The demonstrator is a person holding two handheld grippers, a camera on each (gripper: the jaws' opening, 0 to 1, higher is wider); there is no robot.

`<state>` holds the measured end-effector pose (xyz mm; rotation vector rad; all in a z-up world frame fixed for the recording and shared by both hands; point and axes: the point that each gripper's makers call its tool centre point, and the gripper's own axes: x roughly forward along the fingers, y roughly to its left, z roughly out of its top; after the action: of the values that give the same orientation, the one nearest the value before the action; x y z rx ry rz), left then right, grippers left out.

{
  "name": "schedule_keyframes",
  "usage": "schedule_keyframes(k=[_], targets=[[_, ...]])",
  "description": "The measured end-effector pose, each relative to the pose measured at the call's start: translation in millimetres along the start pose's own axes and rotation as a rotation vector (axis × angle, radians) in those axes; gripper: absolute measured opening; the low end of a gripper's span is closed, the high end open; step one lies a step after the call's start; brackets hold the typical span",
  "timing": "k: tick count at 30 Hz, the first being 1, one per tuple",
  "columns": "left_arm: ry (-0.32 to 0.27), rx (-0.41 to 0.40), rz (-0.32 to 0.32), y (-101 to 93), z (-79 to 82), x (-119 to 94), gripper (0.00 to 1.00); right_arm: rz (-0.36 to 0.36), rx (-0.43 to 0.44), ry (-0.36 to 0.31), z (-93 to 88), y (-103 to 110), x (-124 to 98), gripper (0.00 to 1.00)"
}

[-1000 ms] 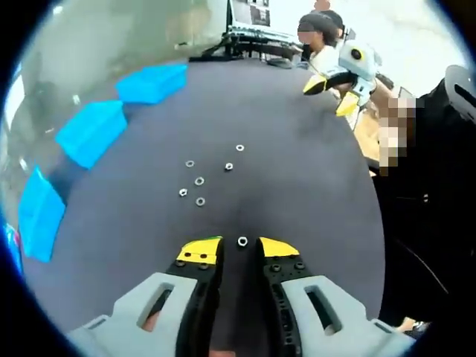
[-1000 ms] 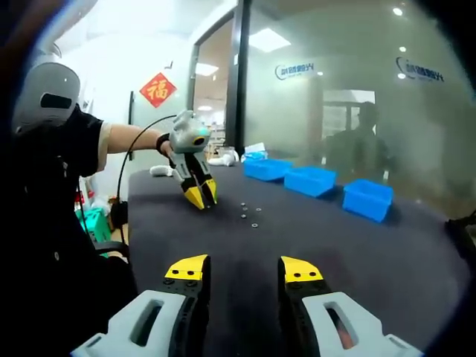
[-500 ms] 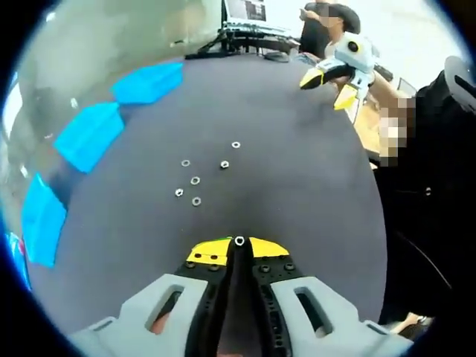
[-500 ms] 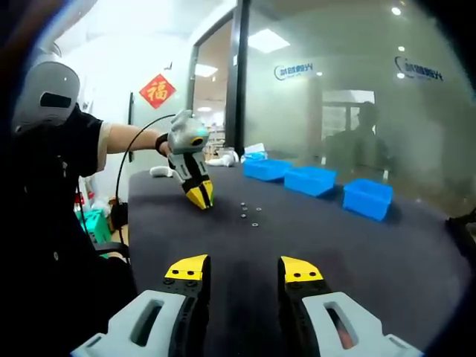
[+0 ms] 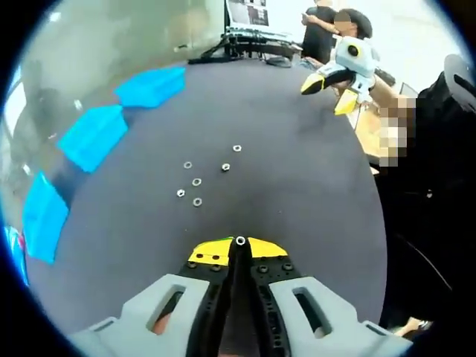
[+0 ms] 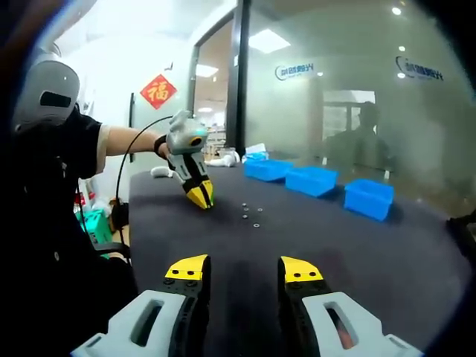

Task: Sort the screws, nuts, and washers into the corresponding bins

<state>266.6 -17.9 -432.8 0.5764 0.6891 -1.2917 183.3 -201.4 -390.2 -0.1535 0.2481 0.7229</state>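
Closed almost tip to tip, the jaws of the left gripper [image 5: 239, 249] pinch a small silvery ring, a nut [image 5: 240, 240] by the look of it, though it is too small to tell from a washer. It sits right at the yellow tips, low over the dark table [image 5: 297, 163]. The right gripper [image 6: 244, 269] hangs with its jaws well apart and nothing between them, above the table's near edge in its own view.

Farther in, toward the table's middle, five loose pieces [image 5: 199, 178] lie in a scatter, small bright rings or nuts, apart from one another. Beyond them, along the table's edge beside the glass wall, stand three blue bins [image 5: 93, 134] in a row, well apart from the scatter.

My reading: the pick is made and the carry is the step in hand. The next move calls for taking the nut across to the bins, choosing the one that matches, and opening the jaws only once over it. So tiny a piece could slip from the tips if the grip eases.
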Motion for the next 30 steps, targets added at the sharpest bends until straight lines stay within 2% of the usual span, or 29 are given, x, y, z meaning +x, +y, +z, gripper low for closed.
schedule_keyframes(k=[6, 11, 19, 24, 27, 30], targets=[[-0.043, -0.008, 0.046, 11.3, 5.7, -8.1, 0.05, 0.003, -0.003, -0.001, 2.0, 1.7, 0.6, 0.33], [-0.103, -0.047, 0.174, 47.8, 12.6, -21.7, 0.05, -0.012, -0.007, -0.004, 3.6, -0.7, 0.6, 0.33], [-0.255, -0.087, 0.360, 97.7, 31.1, -48.2, 0.05, -0.038, 0.000, -0.019, 6.7, -6.3, -2.2, 0.33], [-0.350, -0.147, 0.474, 132.1, 41.6, -68.3, 0.05, -0.044, 0.007, -0.026, 5.6, -6.8, -2.7, 0.33], [-0.448, -0.226, 0.558, 159.9, 50.9, -88.5, 0.05, -0.046, 0.009, -0.025, 4.6, -7.1, -2.6, 0.33], [-0.512, -0.280, 0.623, 181.0, 56.0, -105.1, 0.05, -0.047, 0.011, -0.026, 4.4, -7.9, -3.0, 0.33]])
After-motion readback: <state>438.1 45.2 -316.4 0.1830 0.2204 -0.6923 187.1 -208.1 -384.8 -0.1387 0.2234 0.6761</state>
